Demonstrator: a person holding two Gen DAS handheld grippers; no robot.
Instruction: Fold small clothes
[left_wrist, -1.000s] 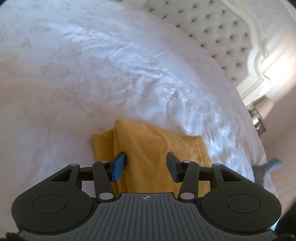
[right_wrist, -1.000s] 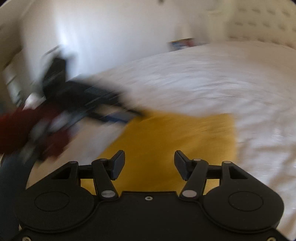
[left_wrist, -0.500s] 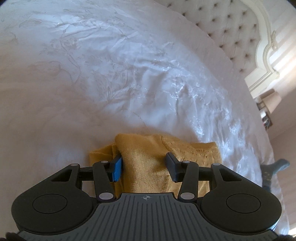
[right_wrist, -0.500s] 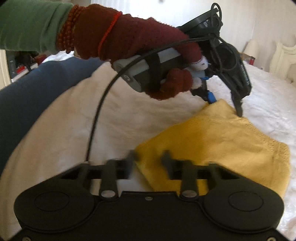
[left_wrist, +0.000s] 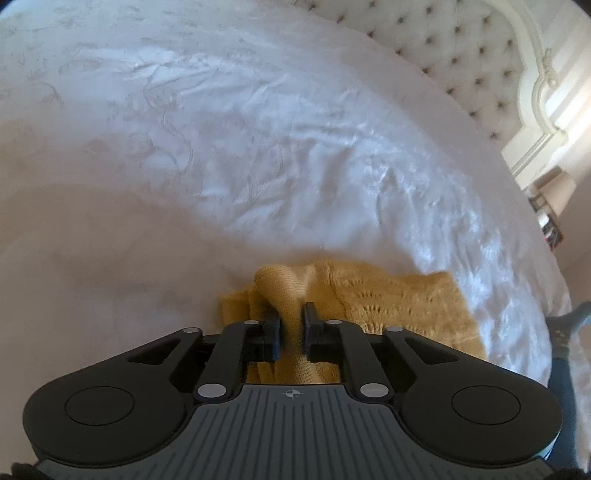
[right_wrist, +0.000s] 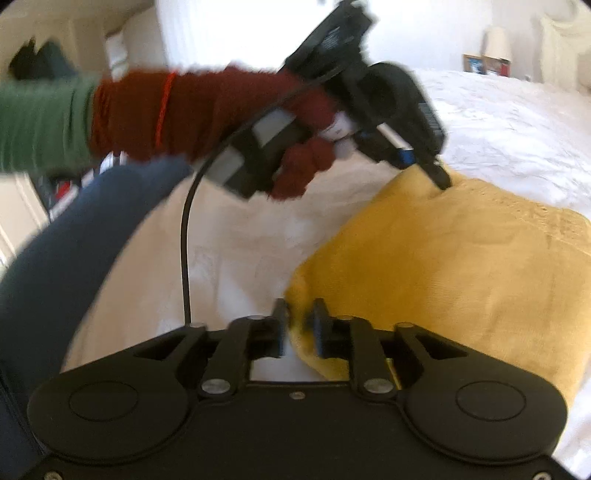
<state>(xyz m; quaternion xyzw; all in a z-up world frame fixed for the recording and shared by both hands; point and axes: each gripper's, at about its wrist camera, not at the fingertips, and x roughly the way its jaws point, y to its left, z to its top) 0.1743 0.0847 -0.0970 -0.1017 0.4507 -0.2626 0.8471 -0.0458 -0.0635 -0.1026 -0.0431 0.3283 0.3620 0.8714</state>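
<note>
I had the mustard-yellow knitted garment (right_wrist: 461, 266) lying on the white embroidered bedspread (left_wrist: 258, 129), partly folded. My left gripper (left_wrist: 291, 328) was clenched on a raised ridge of knit at 1 corner. My right gripper (right_wrist: 298, 325) was pinched on the near corner, though blur hid how much cloth sat between its fingers. I judged that shallow bite the risk: lifting both corners unevenly could pull the loose knit free and spoil the fold.
</note>
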